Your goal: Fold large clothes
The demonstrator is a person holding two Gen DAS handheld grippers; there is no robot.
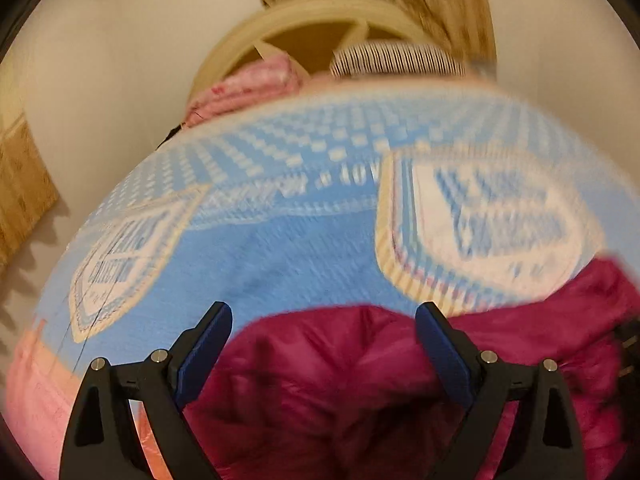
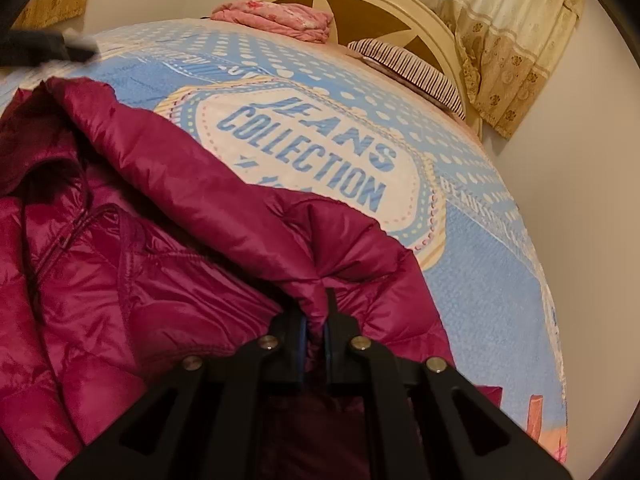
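A magenta puffer jacket lies on a bed with a blue printed sheet. My right gripper is shut on a fold of the jacket's edge, which bunches up between the jaws. In the left wrist view the same jacket fills the bottom. My left gripper is open above it, the jaws wide apart with the jacket's puffed fabric between and below them. That view is blurred by motion.
A cream headboard stands at the far end of the bed. A folded pink cloth and a striped pillow lie near it. A patterned curtain hangs at the right. The left gripper shows blurred at upper left.
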